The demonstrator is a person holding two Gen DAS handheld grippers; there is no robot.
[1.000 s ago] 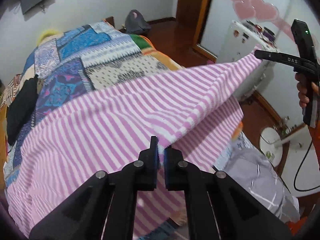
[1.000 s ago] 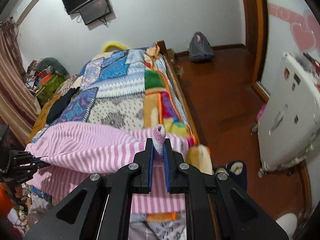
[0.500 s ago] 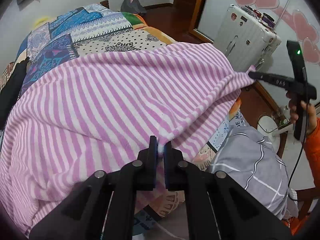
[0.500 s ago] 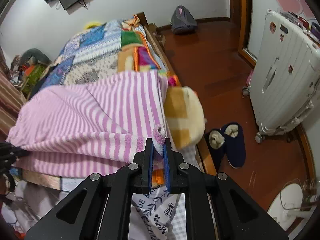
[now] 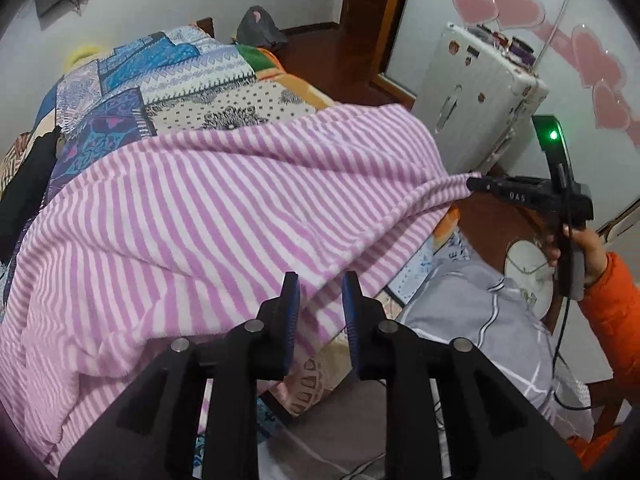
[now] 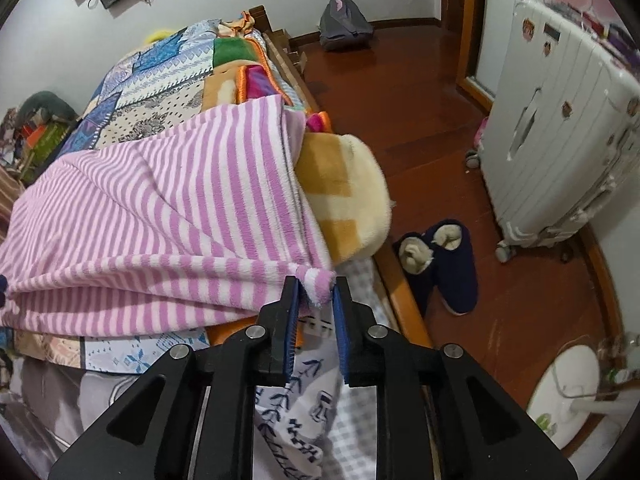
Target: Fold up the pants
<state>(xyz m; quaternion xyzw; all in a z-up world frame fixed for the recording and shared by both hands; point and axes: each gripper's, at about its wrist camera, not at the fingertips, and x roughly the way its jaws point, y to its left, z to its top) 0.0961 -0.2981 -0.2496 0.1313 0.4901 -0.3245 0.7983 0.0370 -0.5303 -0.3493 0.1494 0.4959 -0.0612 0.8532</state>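
Pink-and-white striped fleece pants [image 5: 208, 216] lie folded over on the patchwork bed cover [image 5: 192, 76]. My left gripper [image 5: 318, 292] has its jaws opening. The pants' near edge runs between them, and the blue pads [image 5: 291, 300] stand clear of it. My right gripper [image 6: 316, 288] is also opening, with a rolled corner of the pants [image 6: 318, 280] still caught between its pads. In the left wrist view the right gripper [image 5: 474, 183] holds that corner out past the bed's edge, gripped by a hand [image 5: 580, 248] in an orange sleeve.
A white suitcase [image 6: 560, 128] stands on the wooden floor right of the bed, with dark slippers [image 6: 444, 264] beside it. A yellow cushion [image 6: 348, 192] sticks out under the pants. A grey backpack [image 6: 344, 20] sits by the far wall and a fan base [image 6: 568, 392] at the lower right.
Both grippers came down and laid the lifted pants half onto the bed. Both pairs of jaws, pressed tight before, have parted, and the left has let go of the edge.
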